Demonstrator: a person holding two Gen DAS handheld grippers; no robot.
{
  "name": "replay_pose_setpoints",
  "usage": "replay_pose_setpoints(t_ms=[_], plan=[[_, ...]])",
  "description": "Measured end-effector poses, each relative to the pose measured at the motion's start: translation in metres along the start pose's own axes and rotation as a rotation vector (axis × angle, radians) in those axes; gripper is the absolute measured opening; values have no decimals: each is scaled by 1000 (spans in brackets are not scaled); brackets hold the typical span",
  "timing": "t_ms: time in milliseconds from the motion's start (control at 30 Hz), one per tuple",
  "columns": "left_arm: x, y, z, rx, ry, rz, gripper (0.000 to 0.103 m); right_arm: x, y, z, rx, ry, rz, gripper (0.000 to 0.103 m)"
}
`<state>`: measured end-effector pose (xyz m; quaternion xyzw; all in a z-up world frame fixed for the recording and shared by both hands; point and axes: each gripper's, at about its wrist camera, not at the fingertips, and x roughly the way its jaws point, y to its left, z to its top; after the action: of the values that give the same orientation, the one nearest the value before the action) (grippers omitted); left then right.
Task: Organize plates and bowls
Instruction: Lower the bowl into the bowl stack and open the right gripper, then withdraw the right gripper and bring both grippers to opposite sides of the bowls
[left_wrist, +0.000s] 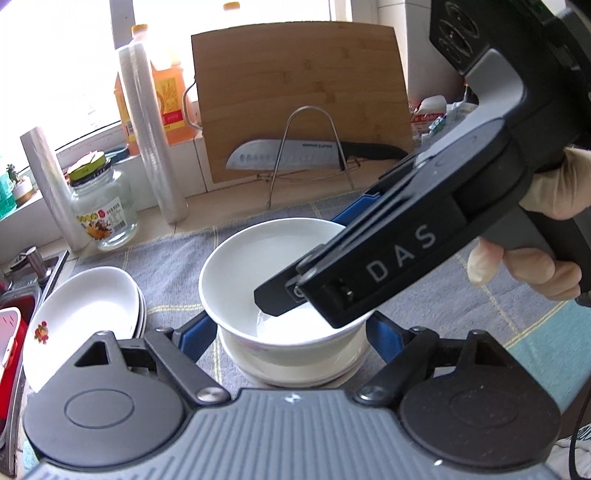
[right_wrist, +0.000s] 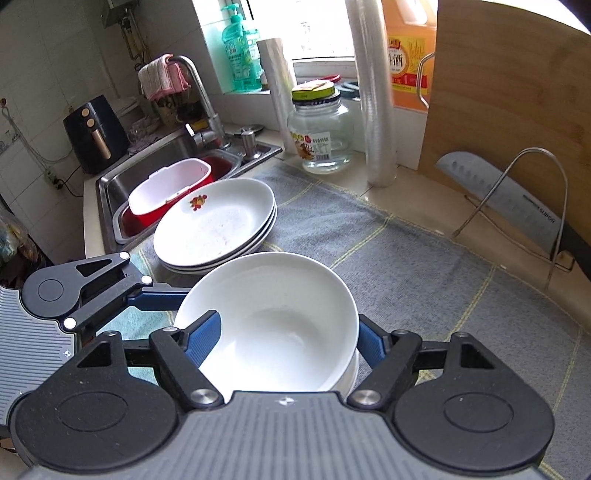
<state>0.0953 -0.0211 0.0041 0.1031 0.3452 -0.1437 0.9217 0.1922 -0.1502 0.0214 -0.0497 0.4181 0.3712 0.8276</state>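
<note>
A white bowl (right_wrist: 273, 325) is clamped at its rim by the right gripper (right_wrist: 284, 343) and hugged by the left gripper (left_wrist: 291, 332). It likely must be nested squarely on the bowl below (left_wrist: 295, 365).

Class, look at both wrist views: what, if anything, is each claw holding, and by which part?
Both claws hold the top white ceramic bowl. The right claw clamps its rim, one finger inside. The left claw grips its outer sides.

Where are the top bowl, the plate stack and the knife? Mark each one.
top bowl (right_wrist: 280, 314): right wrist view, inner wall of the bowl.
plate stack (right_wrist: 221, 225): right wrist view, well of the uppermost plate.
knife (left_wrist: 284, 157): left wrist view, middle of the blade.
</note>
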Motion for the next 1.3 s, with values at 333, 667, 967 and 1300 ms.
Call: replay_pose_setpoints(t_ms=[333, 667, 967, 1300], plan=[[6, 3, -5, -8, 12, -15, 87, 10, 2, -2, -7, 27, -16, 82], [8, 7, -5, -24, 14, -34, 88, 10, 3, -1, -15, 27, -22, 84], [9, 5, -5, -31, 13, -37, 89, 10, 4, -3, -21, 22, -26, 85], [5, 5, -7, -15, -4, -41, 95, 11, 6, -6, -28, 15, -26, 103]])
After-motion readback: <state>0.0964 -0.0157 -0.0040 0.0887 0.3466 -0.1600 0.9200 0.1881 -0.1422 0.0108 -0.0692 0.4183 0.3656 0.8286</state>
